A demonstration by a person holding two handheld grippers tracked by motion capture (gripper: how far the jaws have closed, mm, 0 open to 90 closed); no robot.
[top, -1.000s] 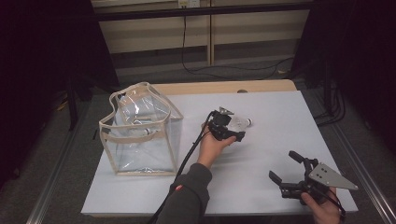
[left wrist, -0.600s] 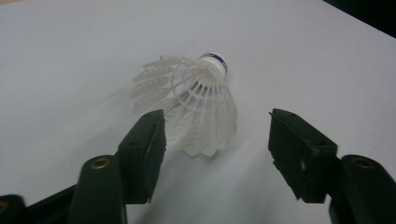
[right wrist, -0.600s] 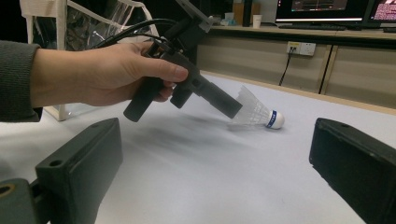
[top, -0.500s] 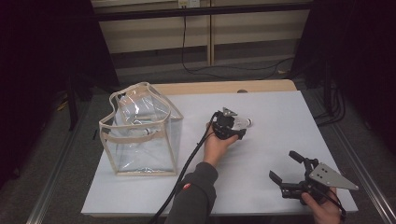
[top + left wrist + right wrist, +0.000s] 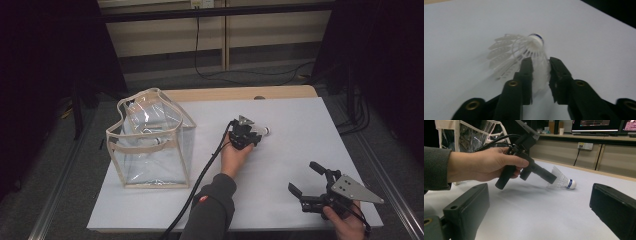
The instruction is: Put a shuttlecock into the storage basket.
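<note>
My left gripper point(image 5: 540, 66) jaws have just closed onto the shuttlecock's point(image 5: 524, 50) feathers on the surface; squeezing could crush them. Right gripper point(image 5: 312, 182) jaws stand apart, idle.

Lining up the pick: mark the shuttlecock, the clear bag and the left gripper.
shuttlecock point(image 5: 571, 184), right gripper view, on its cork tip.
clear bag point(image 5: 150, 159), high view, on its front wall.
left gripper point(image 5: 541, 72), left gripper view, between its fingertips.

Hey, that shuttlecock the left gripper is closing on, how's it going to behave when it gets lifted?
The shuttlecock probably weighs almost nothing: thin white feathers, small cork tip. The left gripper has just been closing its jaws around the feather skirt, which looks fragile and may bend or crush. Lying on its side on the table, it would likely roll in an arc if nudged.
</note>
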